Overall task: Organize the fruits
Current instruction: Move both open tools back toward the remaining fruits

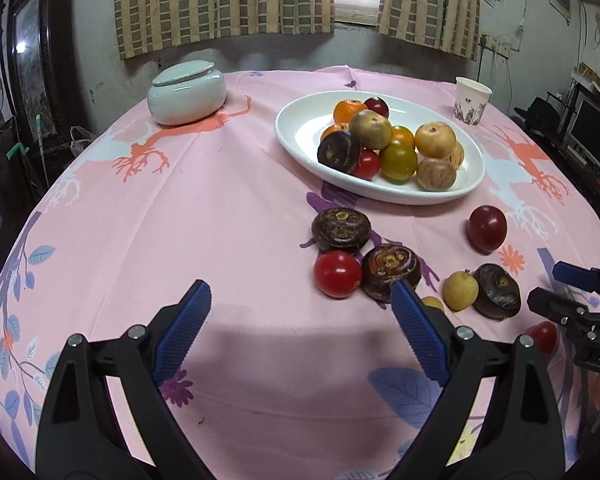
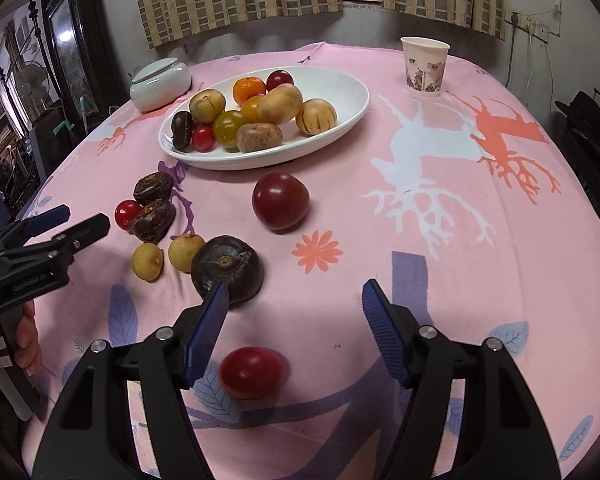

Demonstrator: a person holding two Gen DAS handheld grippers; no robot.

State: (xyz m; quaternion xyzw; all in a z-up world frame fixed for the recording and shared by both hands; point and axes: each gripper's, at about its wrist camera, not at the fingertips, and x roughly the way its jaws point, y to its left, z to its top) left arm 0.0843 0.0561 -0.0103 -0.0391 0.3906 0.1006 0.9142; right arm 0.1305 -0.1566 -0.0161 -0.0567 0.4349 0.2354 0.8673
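Gleaming round tomato (image 2: 250,372) between ribbed blue right gripper (image 2: 294,298) jaws

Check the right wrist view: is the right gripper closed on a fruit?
No. The right gripper is open and holds nothing; a red tomato lies on the tablecloth below and between its fingers.

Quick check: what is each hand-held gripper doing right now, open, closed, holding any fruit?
Left hand-held gripper: open, holding nothing.
Right hand-held gripper: open, holding nothing.
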